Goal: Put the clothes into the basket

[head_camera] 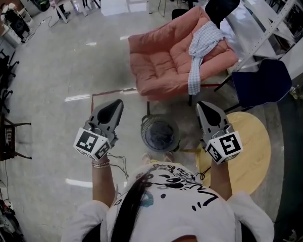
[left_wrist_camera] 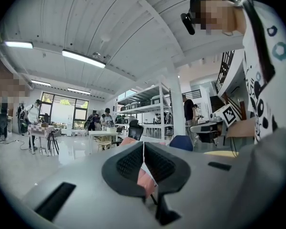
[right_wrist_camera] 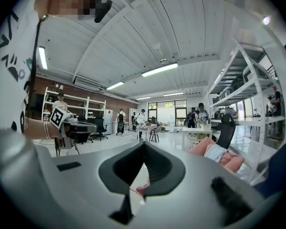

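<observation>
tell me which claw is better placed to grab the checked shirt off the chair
Right, likely. The checked shirt hangs on the pink chair ahead of the right claw; the left claw is farther off, toward the chair's bare side. Both are shut.

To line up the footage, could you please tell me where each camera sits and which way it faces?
Head view: on the person's head, looking steeply down at basket, pink chair and checked shirt; forearms, left gripper and right gripper show.
Left gripper view: on the left gripper, looking level past its shut jaws; the person's torso shows.
Right gripper view: on the right gripper, level past shut jaws; a wrist shows.
Shared: all three see the pink chair.
</observation>
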A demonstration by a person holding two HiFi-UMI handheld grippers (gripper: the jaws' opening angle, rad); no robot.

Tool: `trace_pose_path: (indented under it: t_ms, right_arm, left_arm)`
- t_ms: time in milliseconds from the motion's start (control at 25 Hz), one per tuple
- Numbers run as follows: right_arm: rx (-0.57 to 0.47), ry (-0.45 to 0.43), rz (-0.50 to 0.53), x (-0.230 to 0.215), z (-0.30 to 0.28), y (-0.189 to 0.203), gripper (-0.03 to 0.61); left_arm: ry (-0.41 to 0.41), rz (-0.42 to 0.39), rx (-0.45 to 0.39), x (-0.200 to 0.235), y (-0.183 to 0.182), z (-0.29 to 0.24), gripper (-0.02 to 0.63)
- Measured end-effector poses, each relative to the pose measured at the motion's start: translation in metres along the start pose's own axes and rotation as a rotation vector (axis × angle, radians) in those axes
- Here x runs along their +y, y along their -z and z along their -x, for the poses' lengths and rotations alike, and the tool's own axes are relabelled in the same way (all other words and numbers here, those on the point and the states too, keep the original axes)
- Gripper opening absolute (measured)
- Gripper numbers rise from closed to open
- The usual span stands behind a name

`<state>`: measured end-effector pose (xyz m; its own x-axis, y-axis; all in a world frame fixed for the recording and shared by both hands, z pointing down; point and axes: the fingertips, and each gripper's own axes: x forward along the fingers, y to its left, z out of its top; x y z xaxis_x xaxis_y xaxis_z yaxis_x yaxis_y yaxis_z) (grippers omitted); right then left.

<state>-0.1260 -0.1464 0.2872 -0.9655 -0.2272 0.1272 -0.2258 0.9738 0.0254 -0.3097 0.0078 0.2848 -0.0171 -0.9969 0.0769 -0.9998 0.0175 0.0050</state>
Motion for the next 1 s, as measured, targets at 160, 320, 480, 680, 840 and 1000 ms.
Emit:
trace_pose_path:
  t_ms: [160, 320, 480, 680, 840, 1000]
  right_arm:
    - [0.002, -0.002, -0.009, -0.001, 0.000, 0.003, 0.027]
    - [-0.005, -0.011, -0.013, 0.000, 0.001, 0.005, 0.026]
    - [-0.003, -0.017, -0.013, 0.004, 0.003, 0.003, 0.026]
    - [-0.006, -0.022, -0.010, 0.005, 0.003, 0.002, 0.026]
    - [-0.004, -0.021, -0.007, 0.009, 0.004, 0.004, 0.027]
    - [-0.007, -0.019, -0.006, 0.010, 0.004, 0.003, 0.027]
  left_arm:
    - [-0.016, 0.016, -0.003, 0.002, 0.004, 0.002, 0.018]
    - [-0.016, 0.017, 0.001, 0.001, 0.007, 0.002, 0.018]
    - [-0.015, 0.030, -0.002, -0.002, 0.006, 0.006, 0.018]
    - [-0.010, 0.033, 0.001, -0.004, 0.008, 0.005, 0.018]
    - [-0.009, 0.034, -0.001, -0.003, 0.010, 0.009, 0.018]
    - [-0.005, 0.036, -0.001, -0.002, 0.010, 0.009, 0.017]
